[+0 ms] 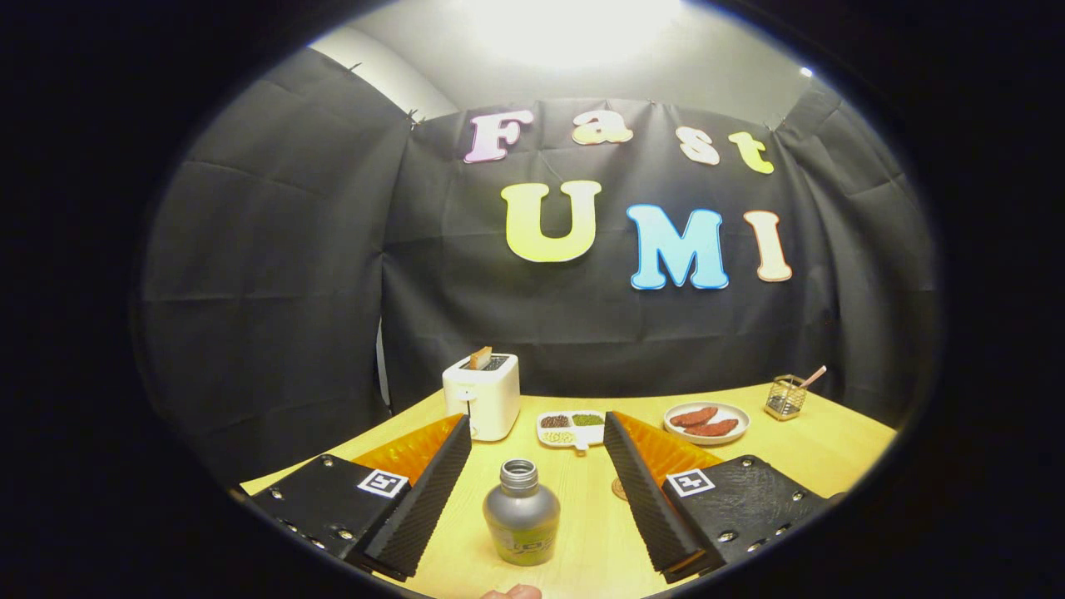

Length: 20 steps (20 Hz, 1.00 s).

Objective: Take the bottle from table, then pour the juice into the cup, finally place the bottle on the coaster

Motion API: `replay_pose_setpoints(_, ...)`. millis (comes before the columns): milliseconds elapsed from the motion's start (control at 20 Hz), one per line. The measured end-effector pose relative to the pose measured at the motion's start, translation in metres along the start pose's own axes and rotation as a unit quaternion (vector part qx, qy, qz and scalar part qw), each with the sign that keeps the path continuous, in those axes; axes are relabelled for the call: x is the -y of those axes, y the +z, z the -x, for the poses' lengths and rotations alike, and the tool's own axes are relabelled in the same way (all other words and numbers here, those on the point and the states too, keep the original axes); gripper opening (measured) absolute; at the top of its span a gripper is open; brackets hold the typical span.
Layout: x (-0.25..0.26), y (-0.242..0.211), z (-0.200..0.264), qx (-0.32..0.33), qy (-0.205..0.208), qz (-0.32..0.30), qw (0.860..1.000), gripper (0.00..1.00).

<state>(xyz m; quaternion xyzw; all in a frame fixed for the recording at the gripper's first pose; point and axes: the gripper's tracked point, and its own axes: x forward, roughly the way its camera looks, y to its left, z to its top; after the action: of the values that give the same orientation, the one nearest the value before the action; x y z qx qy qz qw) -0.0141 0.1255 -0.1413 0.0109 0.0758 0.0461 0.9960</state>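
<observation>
Gripper jaws stood wide apart, touching nothing. Grey bottle stood upright, uncapped, between the fingers near the table's front edge. Toaster, divided dish and plate sat along the far edge.

No brand, number or word can be read on anything on the table. Each finger of the gripper, whose fingers stand wide apart, carries 1 small square tag, black pattern on white; the marks are coded blocks, not letters. The second tag sits on the right finger and looks much the same. Between the fingers stands the grey bottle, upright and touching neither; its lower band is yellow-green with some dark printing, perhaps a logo or a line of text, but it is too small and blurred to make out.
</observation>
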Motion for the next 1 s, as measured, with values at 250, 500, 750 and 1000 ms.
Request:
replay_pose_setpoints(250, -0.001, -0.034, -0.009, -0.036, -0.006, 0.0, 0.999, 0.98)
replay_pose_setpoints(500, -0.001, -0.065, -0.014, -0.069, -0.015, -0.008, 0.997, 0.98)
replay_pose_setpoints(750, -0.009, -0.092, -0.018, -0.102, -0.011, -0.01, 0.995, 0.98)
replay_pose_setpoints(1000, -0.016, -0.124, -0.015, -0.141, -0.014, -0.016, 0.99, 0.98)
